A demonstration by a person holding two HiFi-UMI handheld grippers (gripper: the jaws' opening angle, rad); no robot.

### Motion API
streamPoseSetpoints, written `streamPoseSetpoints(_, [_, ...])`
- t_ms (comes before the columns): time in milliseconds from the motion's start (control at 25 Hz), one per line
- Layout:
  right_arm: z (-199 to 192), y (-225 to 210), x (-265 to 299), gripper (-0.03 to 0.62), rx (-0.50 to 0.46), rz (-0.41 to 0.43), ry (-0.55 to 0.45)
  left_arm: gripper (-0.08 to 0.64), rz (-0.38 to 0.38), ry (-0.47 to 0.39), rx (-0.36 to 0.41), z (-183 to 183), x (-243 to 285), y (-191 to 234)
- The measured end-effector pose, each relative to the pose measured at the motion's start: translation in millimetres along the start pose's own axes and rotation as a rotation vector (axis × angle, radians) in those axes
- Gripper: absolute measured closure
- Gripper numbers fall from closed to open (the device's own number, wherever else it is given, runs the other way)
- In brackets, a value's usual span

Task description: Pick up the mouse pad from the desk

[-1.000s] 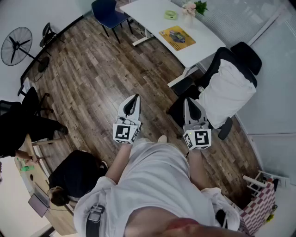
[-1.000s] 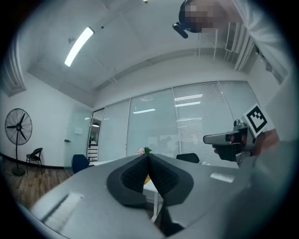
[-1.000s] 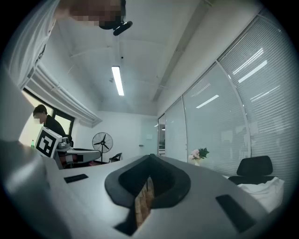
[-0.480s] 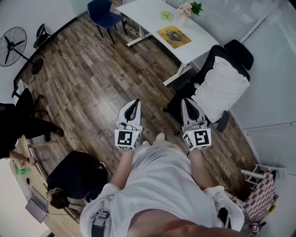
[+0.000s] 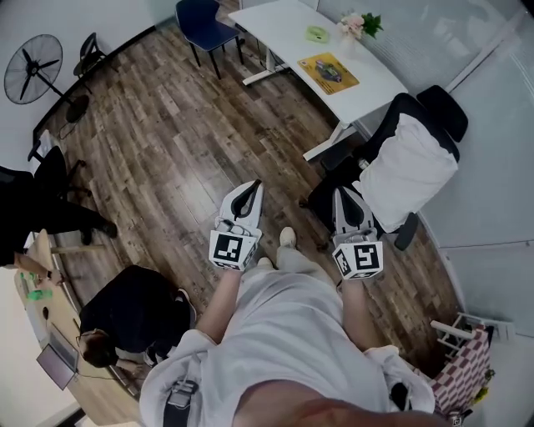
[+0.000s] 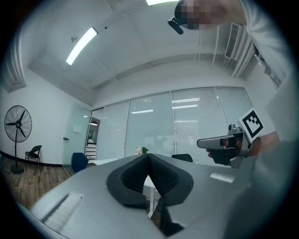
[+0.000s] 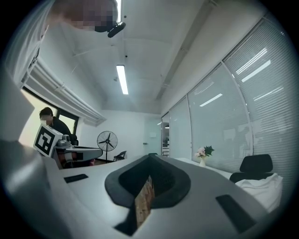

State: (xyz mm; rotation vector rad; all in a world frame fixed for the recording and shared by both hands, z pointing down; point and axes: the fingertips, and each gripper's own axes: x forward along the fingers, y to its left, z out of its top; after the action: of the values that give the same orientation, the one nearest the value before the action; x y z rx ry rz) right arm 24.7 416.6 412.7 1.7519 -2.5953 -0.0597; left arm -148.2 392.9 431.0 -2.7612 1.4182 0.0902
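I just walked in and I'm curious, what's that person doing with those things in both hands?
A person stands on the wood floor with tongs in each hand. The left tongs and the right tongs are both shut, empty, and pointing ahead. The yellow mouse pad lies on the white desk across the room, and nothing has touched it yet.

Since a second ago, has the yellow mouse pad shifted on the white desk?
No. The mouse pad keeps its place on the white desk, with the same gap to the green object and the flowers; only the camera's framing shifted.
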Motion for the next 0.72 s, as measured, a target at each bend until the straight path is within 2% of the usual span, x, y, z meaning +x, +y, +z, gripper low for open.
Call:
streamPoseSetpoints(320, [-15.6,-43.6,57.4,0.595,0.035,-0.007,0.004,0.572,0.002,0.039,-0.006,-14.4,51.6,30.5])
streamPoseSetpoints(480, [-16.5,-75.4,102.7,0.595,0.056,0.01,-0.012,0.572,0.033,0.053,0.009,-17.3,93.3,53.6])
streamPoseSetpoints(720, [-13.4,-126.2,160.3,0.595,0.037,0.021,-0.029,0.572,0.067,0.059,0.006,-26.7,154.1,82.2])
